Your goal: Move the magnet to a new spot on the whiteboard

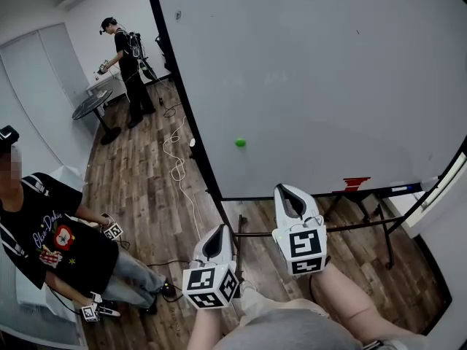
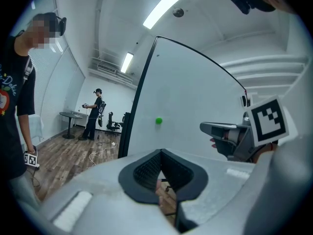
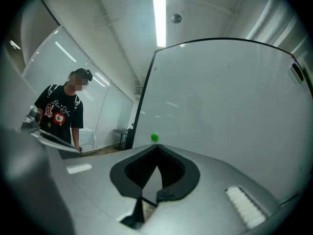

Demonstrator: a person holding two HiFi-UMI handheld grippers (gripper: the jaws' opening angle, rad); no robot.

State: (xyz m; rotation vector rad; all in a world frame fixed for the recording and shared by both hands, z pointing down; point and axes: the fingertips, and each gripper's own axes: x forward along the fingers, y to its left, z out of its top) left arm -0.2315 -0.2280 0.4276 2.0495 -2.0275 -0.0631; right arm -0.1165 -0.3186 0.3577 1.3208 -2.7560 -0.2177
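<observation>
Two grey, hard-shelled grippers, left gripper (image 1: 221, 230) and right gripper (image 1: 283, 189), point at a smooth whiteboard (image 1: 328, 71), jaws pressed together on nothing. A small, round green magnet (image 1: 240, 142) sits low on the board, apart from both.

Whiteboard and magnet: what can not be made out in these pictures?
- Whiteboard: in the head view the picture's edge cuts off its top.
- Green magnet: too small in every view to show its shape or any marking.
- Red thing at the board's bottom edge, head view: too small to name.
- Board's lower right, left gripper view: covered by the right gripper.
</observation>
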